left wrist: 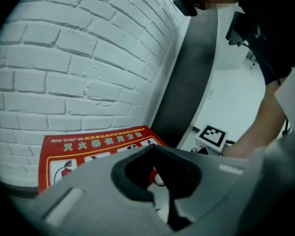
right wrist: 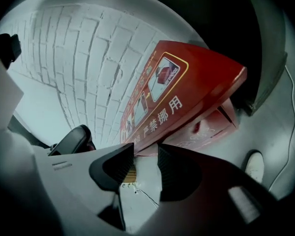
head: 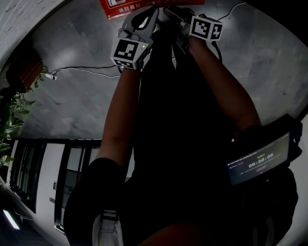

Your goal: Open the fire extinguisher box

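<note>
place: fire extinguisher box point(right wrist: 187, 92) is set on the floor point(head: 82, 101), against the white brick wall point(left wrist: 78, 58) | left tool point(left wrist: 151, 146): clenched, tips are closed together near the box top | right tool point(right wrist: 146, 146): released, nothing is held, just before the box

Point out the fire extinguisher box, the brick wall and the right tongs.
fire extinguisher box point(right wrist: 206, 90): right gripper view, red labelled face.
brick wall point(left wrist: 64, 63): left gripper view, a white brick.
right tongs point(right wrist: 146, 154): right gripper view, gap between its open jaws.
</note>
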{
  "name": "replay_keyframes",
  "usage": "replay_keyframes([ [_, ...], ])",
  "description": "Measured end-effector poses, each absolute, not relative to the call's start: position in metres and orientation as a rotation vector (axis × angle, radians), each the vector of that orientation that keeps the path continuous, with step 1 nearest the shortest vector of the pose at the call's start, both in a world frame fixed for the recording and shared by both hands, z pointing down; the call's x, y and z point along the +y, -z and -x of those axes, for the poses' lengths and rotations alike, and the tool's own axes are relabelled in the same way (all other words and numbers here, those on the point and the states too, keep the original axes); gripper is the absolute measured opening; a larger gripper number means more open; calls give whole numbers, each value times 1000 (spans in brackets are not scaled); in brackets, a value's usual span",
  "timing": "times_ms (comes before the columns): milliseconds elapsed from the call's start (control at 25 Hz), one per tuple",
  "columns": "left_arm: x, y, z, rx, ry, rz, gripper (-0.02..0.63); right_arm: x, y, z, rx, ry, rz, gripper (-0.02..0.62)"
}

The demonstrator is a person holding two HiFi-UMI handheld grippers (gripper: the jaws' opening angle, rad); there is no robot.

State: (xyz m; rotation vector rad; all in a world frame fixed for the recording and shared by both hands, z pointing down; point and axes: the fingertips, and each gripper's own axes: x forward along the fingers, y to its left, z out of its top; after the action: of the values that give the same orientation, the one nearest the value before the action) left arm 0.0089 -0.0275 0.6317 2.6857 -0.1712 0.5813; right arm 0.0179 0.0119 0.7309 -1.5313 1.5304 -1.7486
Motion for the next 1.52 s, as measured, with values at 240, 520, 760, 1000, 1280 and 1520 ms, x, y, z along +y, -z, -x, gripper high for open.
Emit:
replay_keyframes([
  [240,-26,-633,-9,-172,-581,-2674,2,13,-738,-20,1416,1775,1462,160],
  [520,-26,-633,-8,-163,-593,-2667,2,4,-741,-31,1320,1762,1431,159],
  [760,-10,-630,-9,-148,-595,-2671,2,17,-738,-36,1276,1736,1429,135],
  [1000,-10,-632,-8,-148,-590,-2670,2,13,-729,-33,1250,1710,1391,118],
  [1280,-7,-628,-13,-128,-565,-2702,2,12,-711,-36,1172,1668,1364,101],
  [1520,-11,-624,-12,-126,-559,-2739,2,-1,-694,-44,1255,1537,1337,101],
])
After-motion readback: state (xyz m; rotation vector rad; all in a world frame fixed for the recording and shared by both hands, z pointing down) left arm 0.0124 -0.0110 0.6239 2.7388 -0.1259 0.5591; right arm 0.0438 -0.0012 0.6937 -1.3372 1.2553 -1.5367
